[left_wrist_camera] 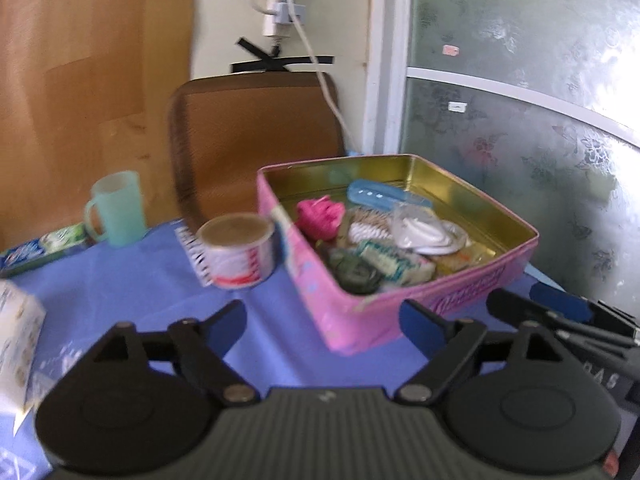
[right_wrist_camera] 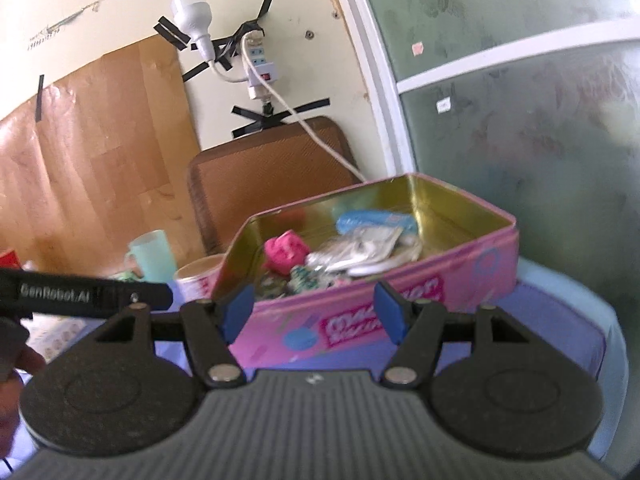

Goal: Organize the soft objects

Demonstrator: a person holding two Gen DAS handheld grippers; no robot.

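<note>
A pink tin box (left_wrist_camera: pixel 320 312) with a gold inside stands open on the blue tablecloth (left_wrist_camera: pixel 132 292). In it lie a pink knitted piece (left_wrist_camera: pixel 320 216), a white braided cord (left_wrist_camera: pixel 370 232), a dark green soft lump (left_wrist_camera: pixel 354 274), a blue case (left_wrist_camera: pixel 384 196) and a bag of white things (left_wrist_camera: pixel 428 232). My left gripper (left_wrist_camera: pixel 324 326) is open and empty, just short of the box's near corner. My right gripper (right_wrist_camera: pixel 314 312) is open too, nothing between its blue pads, facing the box's (right_wrist_camera: pixel 360 320) lettered side. The pink piece (right_wrist_camera: pixel 286 254) shows inside.
A red-and-white tape roll (left_wrist_camera: pixel 240 252) stands left of the box, a mint mug (left_wrist_camera: pixel 116 208) behind it. A white carton (left_wrist_camera: pixel 18 340) sits at the left edge. A brown chair back (left_wrist_camera: pixel 256 128) rises behind the table. The other gripper's body (right_wrist_camera: pixel 88 294) crosses the right view's left side.
</note>
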